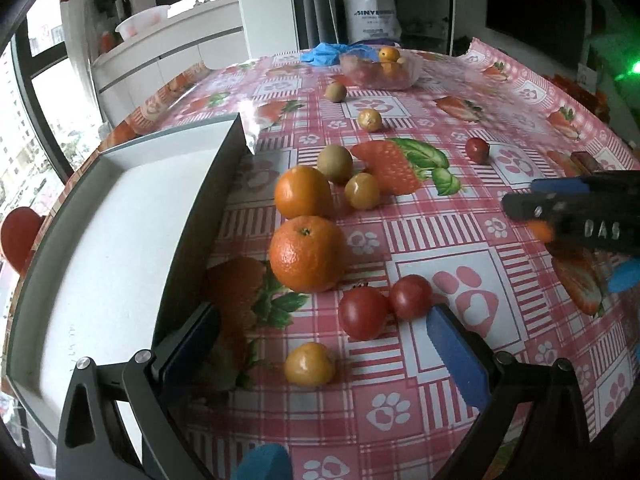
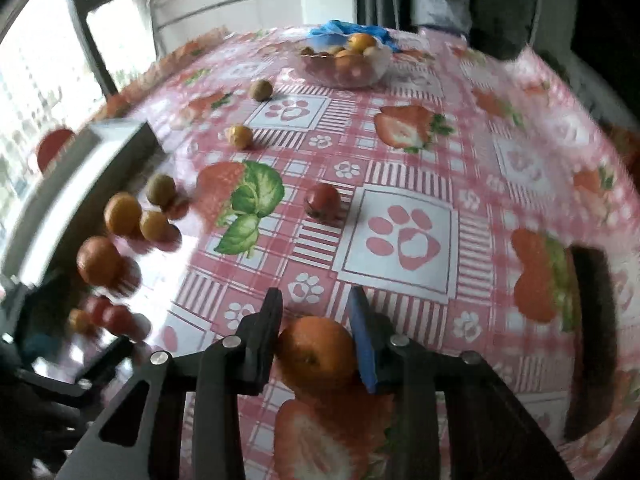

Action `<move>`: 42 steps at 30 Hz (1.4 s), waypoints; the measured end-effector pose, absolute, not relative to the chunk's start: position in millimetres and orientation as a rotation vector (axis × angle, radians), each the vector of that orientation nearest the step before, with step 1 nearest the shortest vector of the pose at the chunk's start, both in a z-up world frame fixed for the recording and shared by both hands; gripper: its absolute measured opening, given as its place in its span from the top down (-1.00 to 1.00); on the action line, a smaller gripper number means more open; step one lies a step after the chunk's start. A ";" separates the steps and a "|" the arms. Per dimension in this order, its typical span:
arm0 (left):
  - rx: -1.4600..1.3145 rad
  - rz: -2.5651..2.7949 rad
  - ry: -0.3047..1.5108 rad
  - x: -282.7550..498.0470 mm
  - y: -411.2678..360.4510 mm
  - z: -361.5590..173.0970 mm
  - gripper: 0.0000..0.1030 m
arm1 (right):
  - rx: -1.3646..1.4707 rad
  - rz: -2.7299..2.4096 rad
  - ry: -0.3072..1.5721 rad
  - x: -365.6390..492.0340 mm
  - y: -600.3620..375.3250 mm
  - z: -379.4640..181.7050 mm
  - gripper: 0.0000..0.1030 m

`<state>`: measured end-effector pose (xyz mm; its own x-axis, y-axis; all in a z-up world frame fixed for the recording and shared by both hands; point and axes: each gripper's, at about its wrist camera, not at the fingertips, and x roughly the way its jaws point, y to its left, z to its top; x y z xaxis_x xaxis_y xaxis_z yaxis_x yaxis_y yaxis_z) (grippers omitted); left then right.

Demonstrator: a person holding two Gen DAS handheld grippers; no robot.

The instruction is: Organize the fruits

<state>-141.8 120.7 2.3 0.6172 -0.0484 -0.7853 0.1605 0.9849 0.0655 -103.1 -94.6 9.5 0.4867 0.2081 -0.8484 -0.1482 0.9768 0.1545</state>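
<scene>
The right gripper (image 2: 316,344) squeezes an orange (image 2: 316,350) in its fingers, the left gripper (image 1: 320,344) is open wide, and the gray tray (image 1: 100,248) has no fruit in it, with oranges and tomatoes waiting beside it.

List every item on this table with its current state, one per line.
right gripper: shut on an orange
left gripper: open, holding nothing
grey tray: no fruit in the part visible
clear bowl: upright, holding fruit
two loose oranges: on the cloth beside the tray
two tomatoes: touching
</scene>
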 end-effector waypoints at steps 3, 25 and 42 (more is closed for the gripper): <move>0.134 -0.122 0.909 -140.6 121.5 3.4 -1.00 | 0.110 0.238 1.029 -110.5 -104.7 12.7 0.31; 0.142 -0.171 0.866 -160.3 109.5 36.7 -1.00 | 0.057 0.273 0.997 -134.7 -119.0 15.2 -0.46; 0.226 -0.171 0.843 -160.0 95.7 41.9 -1.00 | 0.093 0.283 0.997 -147.0 -128.9 14.7 0.22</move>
